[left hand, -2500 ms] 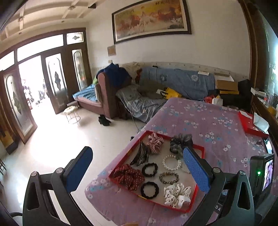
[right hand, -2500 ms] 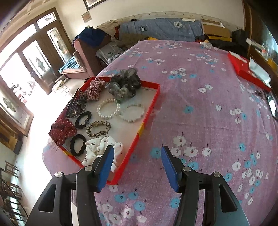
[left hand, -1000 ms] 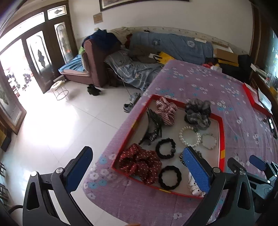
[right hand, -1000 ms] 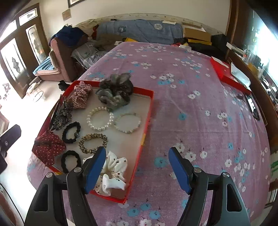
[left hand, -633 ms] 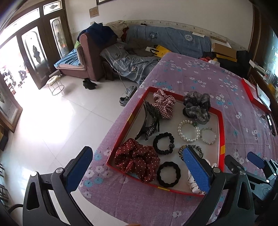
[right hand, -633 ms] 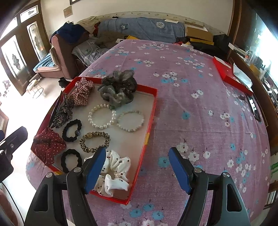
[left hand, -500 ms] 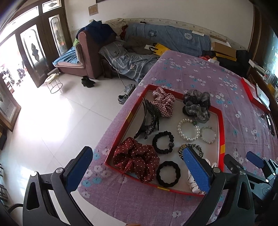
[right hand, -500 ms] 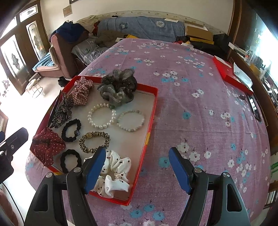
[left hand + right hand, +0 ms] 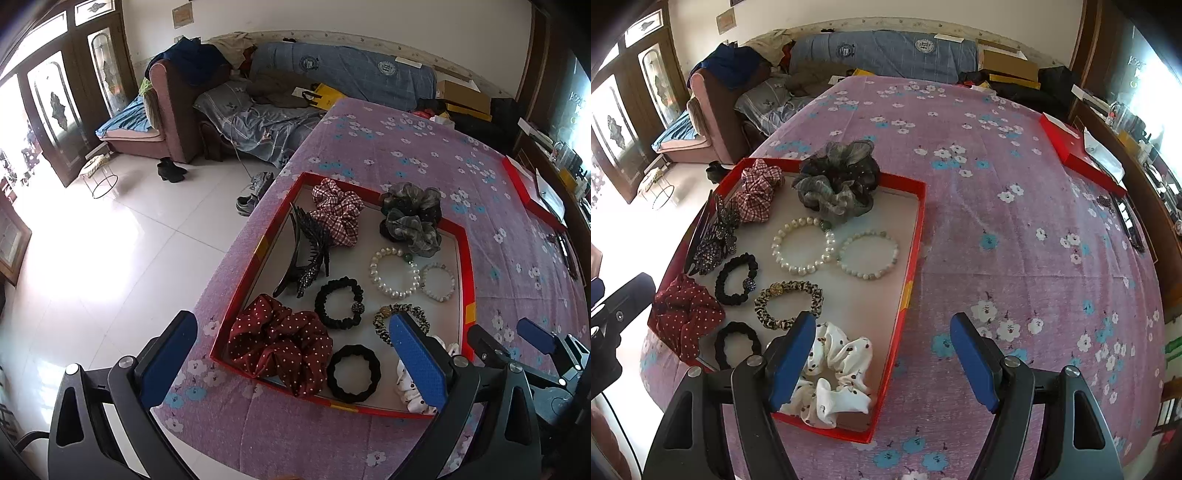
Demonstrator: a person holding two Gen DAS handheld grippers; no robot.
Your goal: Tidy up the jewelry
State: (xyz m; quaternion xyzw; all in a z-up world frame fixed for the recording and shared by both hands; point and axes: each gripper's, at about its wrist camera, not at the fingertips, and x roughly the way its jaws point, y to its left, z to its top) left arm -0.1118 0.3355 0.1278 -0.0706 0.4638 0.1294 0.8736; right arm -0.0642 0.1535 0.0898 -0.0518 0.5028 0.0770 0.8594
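My left gripper [image 9: 291, 360] hangs with its blue pads spread wide over the near end of the shallow red cardboard tray [image 9: 466, 258] on the purple flowered cloth [image 9: 1015, 240]. My right gripper [image 9: 882, 360] is equally wide, empty, straddling the tray's edge above the white dotted fabric scrunchie [image 9: 836, 373]. A pearl bead bracelet [image 9: 803, 245] and a leopard-print hair tie [image 9: 788, 304] lie inside, possibly touching nothing.

You had a purple floral table [image 9: 1015, 240]: red tray [image 9: 916, 236] at 9 o'clock, red box [image 9: 1071, 155] at 2.
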